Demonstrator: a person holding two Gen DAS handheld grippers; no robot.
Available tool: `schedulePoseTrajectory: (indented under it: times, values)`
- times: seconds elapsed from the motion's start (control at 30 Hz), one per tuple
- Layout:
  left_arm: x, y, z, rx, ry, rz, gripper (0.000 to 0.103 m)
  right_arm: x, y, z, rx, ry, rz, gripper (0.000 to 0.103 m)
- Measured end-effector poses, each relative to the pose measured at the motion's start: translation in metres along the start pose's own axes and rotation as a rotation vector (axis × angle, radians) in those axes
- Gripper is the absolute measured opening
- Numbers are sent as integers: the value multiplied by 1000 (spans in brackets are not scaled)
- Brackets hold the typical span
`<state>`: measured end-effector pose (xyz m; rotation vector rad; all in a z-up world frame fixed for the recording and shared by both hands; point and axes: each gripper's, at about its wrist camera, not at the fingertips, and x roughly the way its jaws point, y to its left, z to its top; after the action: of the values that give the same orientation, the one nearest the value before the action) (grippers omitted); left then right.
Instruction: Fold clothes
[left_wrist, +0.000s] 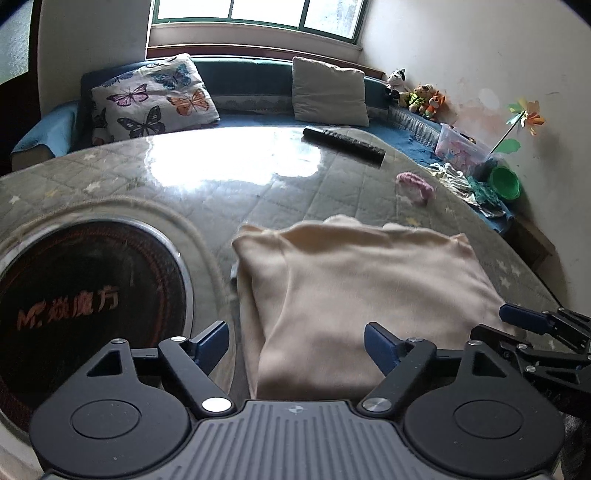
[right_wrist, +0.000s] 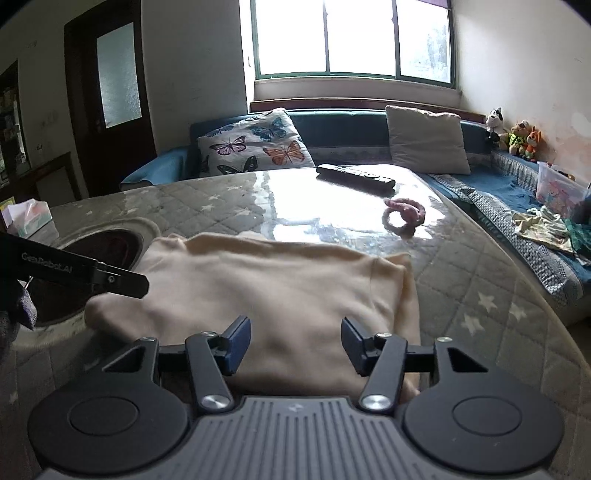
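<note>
A folded cream garment (left_wrist: 354, 291) lies on the quilted table (left_wrist: 207, 192) directly ahead of the left gripper (left_wrist: 297, 345) and right gripper (right_wrist: 295, 343), both spread wide, gripping nothing.

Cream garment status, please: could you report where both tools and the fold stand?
Left tool open, right tool open, both empty. Cream garment folded flat on table. Nothing on it; pink hair tie lies apart.
</note>
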<state>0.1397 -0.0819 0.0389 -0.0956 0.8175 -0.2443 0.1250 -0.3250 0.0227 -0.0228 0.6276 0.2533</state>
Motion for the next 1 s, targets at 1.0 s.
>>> schedulePoseTrajectory:
  times: [1.0]
  values:
    - [-29, 3, -42, 21, -35, 39, 103, -18, 3, -24, 15, -22, -59, 98]
